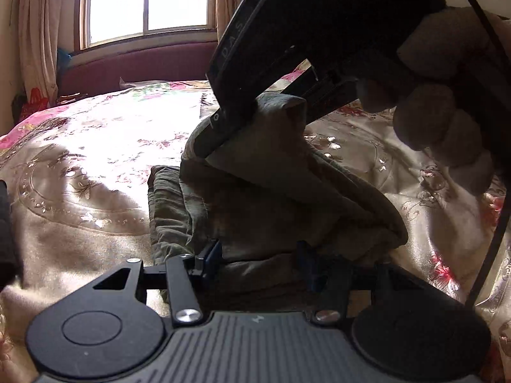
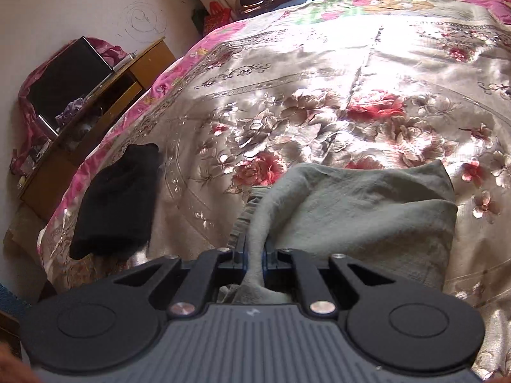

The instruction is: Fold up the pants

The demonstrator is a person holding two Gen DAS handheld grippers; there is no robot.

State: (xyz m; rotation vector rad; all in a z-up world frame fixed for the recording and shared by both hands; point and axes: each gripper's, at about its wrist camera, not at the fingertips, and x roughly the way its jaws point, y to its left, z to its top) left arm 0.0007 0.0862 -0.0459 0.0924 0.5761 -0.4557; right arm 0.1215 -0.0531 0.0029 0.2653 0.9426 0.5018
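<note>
Left gripper (image 1: 260, 261) is hovering with jaws apart, straddling the near edge of the pants (image 1: 271, 198), which are lying part-folded mid-bedspread (image 1: 80, 159). Right gripper (image 2: 254, 260) is pinching a raised fold, the cloth extending forward from it.

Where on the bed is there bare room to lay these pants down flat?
Bare bedspread lies beyond the green pants, toward the window; also a strip between pants and the black garment. The bed's left edge is crowded by that garment. The right tool pinches the pants; the left tool is open at them.
</note>
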